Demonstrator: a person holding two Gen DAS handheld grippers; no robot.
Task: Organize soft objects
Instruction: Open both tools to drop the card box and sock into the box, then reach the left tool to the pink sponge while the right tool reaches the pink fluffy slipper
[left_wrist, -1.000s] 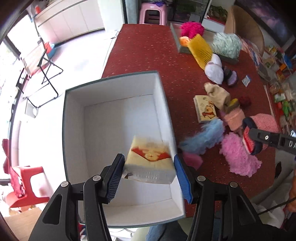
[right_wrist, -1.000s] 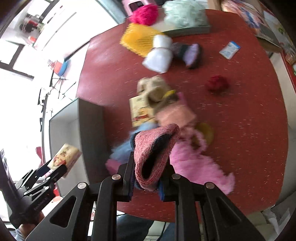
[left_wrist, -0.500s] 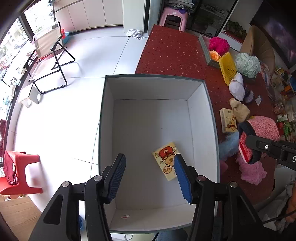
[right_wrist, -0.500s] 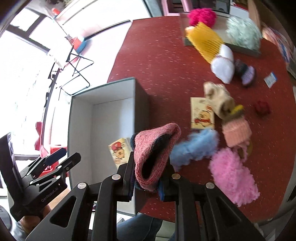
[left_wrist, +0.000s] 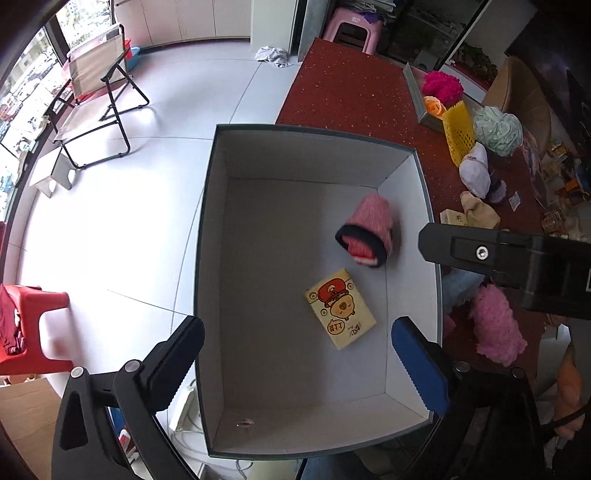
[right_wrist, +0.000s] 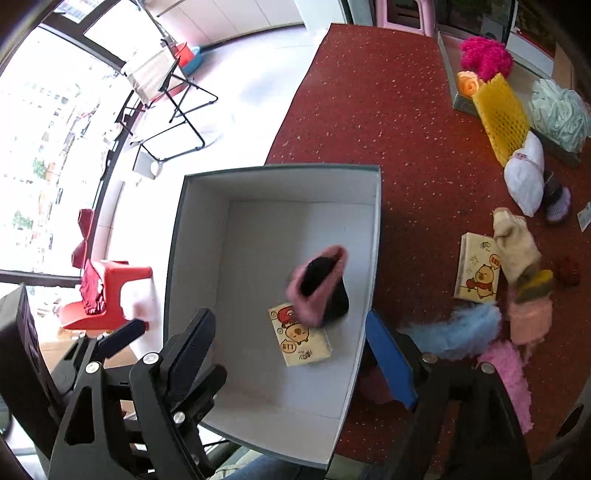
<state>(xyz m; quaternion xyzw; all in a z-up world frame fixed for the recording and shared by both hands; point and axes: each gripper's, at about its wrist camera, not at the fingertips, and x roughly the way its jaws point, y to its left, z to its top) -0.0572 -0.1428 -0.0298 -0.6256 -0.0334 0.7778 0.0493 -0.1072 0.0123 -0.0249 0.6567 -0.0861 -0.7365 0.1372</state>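
While blurred in both views, pink knit hat (left_wrist: 367, 230) seen inside white box (left_wrist: 314, 434), above yellow tissue pack (left_wrist: 340, 308) lying flat on box floor; contact with floor cannot be told. Left gripper (left_wrist: 301, 360) over box, jaws opening, nothing between. Right gripper (right_wrist: 295, 347) likewise over box, jaws opening, hat free of pads. Red table (right_wrist: 388, 122) beside box carrying second tissue pack (right_wrist: 476, 271), blue fluff (right_wrist: 458, 330), pink fluff (left_wrist: 496, 325).

**Print too small to read**

A yellow tissue pack (left_wrist: 340, 308), lying low of centre in the white box (left_wrist: 218, 258), is showing a cartoon face and a few characters, but none is proving legible. A second pack (right_wrist: 477, 272) at mid-right on the desk (right_wrist: 369, 110) is likewise staying unreadable.
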